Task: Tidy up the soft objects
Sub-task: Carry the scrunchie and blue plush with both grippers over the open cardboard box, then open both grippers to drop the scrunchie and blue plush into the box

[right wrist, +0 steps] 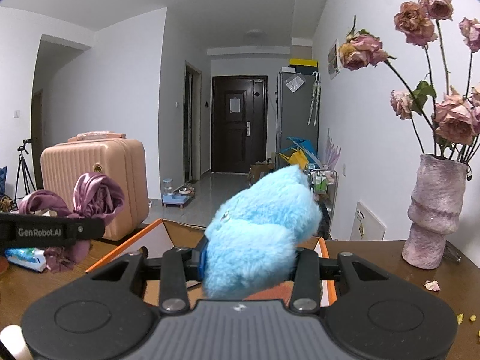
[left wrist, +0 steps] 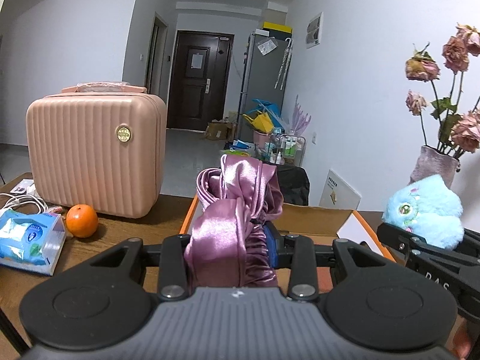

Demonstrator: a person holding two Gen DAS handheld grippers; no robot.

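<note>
Left tongs point(left wrist: 232, 240) and right tongs point(right wrist: 249, 258) both clamped, side by side, angled slightly downward

A shiny mauve satin cloth bundle point(left wrist: 231, 213), knotted and crumpled, is clamped upright in the left gripper point(left wrist: 232, 247) above an open orange-edged cardboard box point(left wrist: 312, 220). A fluffy light-blue plush toy point(right wrist: 264, 228) is pinched in the right gripper point(right wrist: 249, 265) over the same box.

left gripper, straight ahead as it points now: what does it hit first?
Probably the open cardboard box. The left gripper, shut on the purple satin cloth, points slightly down over its near edge. Depth is unclear; it might clear the far wall.
</note>
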